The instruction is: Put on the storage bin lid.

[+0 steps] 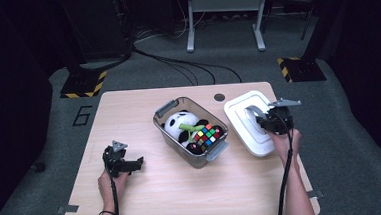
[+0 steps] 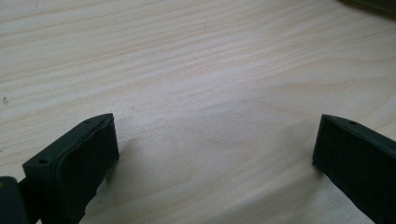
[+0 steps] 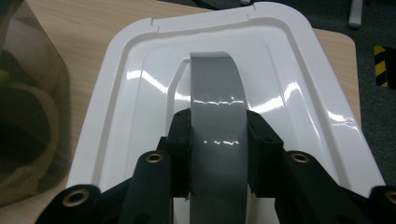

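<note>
A clear plastic bin (image 1: 161, 120) stands at the table's middle with a panda plush (image 1: 178, 123) and a colourful puzzle cube (image 1: 207, 135) inside. To its right lies the white lid (image 1: 240, 119) with a grey handle (image 3: 216, 98) across its top. My right gripper (image 1: 269, 121) is shut on that handle, its pads (image 3: 181, 140) pressing both sides (image 3: 217, 154). My left gripper (image 1: 136, 164) rests low over bare wood at the front left, open with nothing between its fingers (image 2: 77, 158).
The bin's tinted wall (image 3: 28, 112) is close on the left of the lid. A small round hole (image 1: 219, 97) sits near the table's (image 1: 148, 190) far edge. Cables and stand legs lie on the floor beyond the table.
</note>
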Tool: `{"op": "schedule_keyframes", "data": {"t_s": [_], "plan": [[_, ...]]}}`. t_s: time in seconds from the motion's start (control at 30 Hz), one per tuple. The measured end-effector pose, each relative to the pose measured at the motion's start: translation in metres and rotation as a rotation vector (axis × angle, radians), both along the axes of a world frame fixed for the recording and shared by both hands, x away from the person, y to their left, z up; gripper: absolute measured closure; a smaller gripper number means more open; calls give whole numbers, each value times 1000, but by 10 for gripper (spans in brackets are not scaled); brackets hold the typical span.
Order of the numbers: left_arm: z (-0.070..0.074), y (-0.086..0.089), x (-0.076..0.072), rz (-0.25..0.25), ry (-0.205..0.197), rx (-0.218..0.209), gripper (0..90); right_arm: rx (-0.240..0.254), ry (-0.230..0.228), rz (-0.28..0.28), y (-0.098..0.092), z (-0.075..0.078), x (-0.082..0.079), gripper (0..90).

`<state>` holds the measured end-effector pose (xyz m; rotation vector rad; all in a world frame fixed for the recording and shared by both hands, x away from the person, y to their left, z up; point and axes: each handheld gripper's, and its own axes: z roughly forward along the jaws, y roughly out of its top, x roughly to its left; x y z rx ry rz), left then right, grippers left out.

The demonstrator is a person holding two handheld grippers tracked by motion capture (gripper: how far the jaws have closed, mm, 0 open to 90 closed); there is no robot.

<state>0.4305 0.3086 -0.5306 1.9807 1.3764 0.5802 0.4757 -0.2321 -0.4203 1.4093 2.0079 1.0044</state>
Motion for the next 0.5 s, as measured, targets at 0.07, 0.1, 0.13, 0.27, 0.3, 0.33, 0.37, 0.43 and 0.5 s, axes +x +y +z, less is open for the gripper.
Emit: {"op": "schedule_keyframes", "data": {"t_s": [0.07, 0.1, 0.13, 0.27, 0.3, 0.33, 0.37, 0.43, 0.5], "plan": [[0, 0, 0, 0, 0, 0, 0, 1, -3, 2, 0, 5, -1, 665], [0, 0, 0, 0, 0, 0, 0, 1, -7, 4, 0, 7, -1, 665], [0, 0, 0, 0, 0, 0, 0, -1, -12, 3, 1, 9, -1, 665], [0, 0, 0, 0, 0, 0, 0, -2, -21, 0, 1, 18, -1, 665], [0, 0, 0, 0, 0, 0, 0, 0, -24, -1, 1, 20, -1, 665], [0, 0, 0, 0, 0, 0, 0, -2, -28, 1, 1, 23, -1, 665], [0, 0, 0, 0, 0, 0, 0, 0, -32, 0, 1, 25, -1, 666], [0, 0, 0, -1, 1, 0, 0, 0, -42, 4, 1, 31, -1, 665], [0, 0, 0, -1, 1, 1, 0, 3, -49, 7, 2, 37, -1, 665]]}}
